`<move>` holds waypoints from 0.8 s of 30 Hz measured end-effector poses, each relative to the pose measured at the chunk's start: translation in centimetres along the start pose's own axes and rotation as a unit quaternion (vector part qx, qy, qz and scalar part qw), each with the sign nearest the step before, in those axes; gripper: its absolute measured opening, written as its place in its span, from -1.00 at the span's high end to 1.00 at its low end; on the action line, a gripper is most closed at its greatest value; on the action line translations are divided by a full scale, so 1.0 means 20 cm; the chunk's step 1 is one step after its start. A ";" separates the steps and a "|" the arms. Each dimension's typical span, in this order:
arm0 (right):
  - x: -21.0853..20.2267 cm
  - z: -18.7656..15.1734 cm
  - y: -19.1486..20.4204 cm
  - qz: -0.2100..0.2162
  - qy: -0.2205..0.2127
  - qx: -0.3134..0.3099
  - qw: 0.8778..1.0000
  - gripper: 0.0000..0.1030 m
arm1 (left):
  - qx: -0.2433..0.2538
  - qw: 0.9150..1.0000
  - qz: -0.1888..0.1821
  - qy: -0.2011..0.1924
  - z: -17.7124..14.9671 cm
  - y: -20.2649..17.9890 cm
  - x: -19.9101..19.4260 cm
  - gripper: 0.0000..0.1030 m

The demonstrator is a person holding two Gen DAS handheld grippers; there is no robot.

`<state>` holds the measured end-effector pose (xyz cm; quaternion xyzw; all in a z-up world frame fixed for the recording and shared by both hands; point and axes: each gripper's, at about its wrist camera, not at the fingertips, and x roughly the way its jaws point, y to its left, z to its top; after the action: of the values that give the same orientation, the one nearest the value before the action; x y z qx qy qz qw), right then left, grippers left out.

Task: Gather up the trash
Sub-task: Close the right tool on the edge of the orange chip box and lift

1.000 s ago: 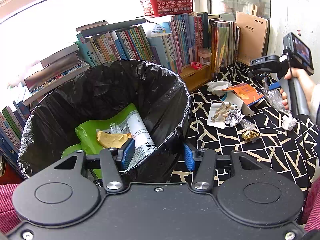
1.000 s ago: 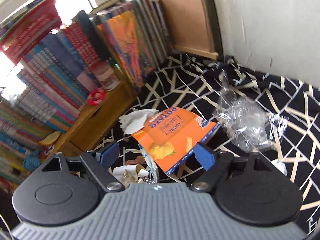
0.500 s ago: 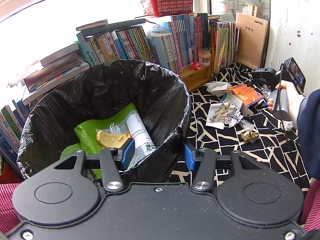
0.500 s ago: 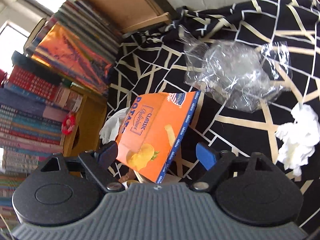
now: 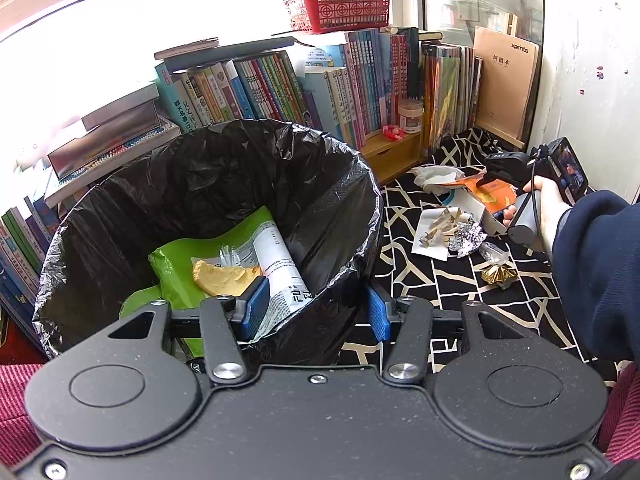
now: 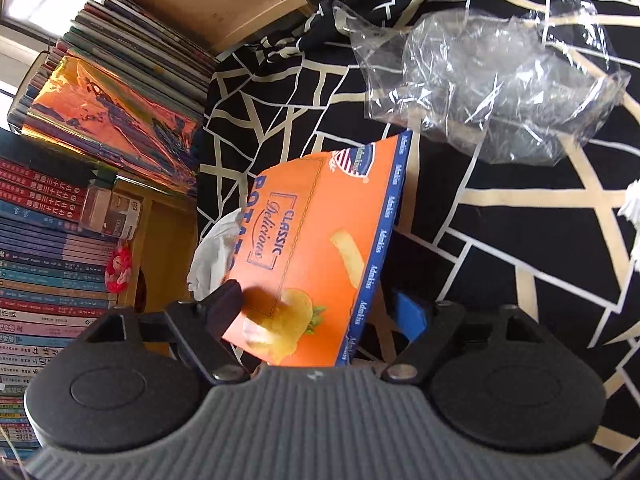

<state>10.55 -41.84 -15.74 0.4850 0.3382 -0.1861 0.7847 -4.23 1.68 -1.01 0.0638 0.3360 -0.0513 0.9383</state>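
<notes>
My left gripper (image 5: pixel 314 312) is shut on the near rim of the black-lined trash bin (image 5: pixel 352 168), one pad inside and one outside. A green bag (image 5: pixel 188 256) and a paper roll lie in the bin. On the black patterned cloth (image 6: pixel 520 248), my right gripper (image 6: pixel 316 308) straddles an orange potato chip box (image 6: pixel 312 248). Its jaws are closing. The left finger overlaps the box face and the blue right pad (image 6: pixel 408 314) stands a little off its edge. In the left wrist view a hand holds that right gripper (image 5: pixel 496 168) over the orange box (image 5: pixel 490 194).
A crumpled clear plastic bag (image 6: pixel 480 80) lies beyond the box, and a white tissue (image 6: pixel 212 256) to its left. A foil ball (image 5: pixel 466 236), a gold wrapper (image 5: pixel 498 274) and a white sheet with scraps (image 5: pixel 436 228) lie nearby. Books line the back.
The right gripper came down and rolled over the orange box, which now sits between its narrowing fingers. The left gripper and the bin kept still.
</notes>
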 end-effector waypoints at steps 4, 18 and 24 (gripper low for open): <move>-0.01 -0.01 0.01 0.019 -0.004 0.004 1.000 -0.07 | 0.001 1.000 0.000 0.000 0.00 0.00 0.00 0.05; -0.25 -0.01 0.24 0.038 -0.034 -0.100 0.994 0.55 | 0.001 1.000 -0.001 -0.001 0.00 0.00 0.00 0.05; -0.43 -0.02 0.36 0.068 -0.043 -0.131 0.988 0.59 | 0.001 1.000 -0.001 -0.001 0.00 0.00 0.00 0.05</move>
<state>8.91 -38.48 -5.16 0.3913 0.2922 -0.1069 0.8661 -4.24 1.62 -0.97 0.0646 0.3355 -0.0524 0.9384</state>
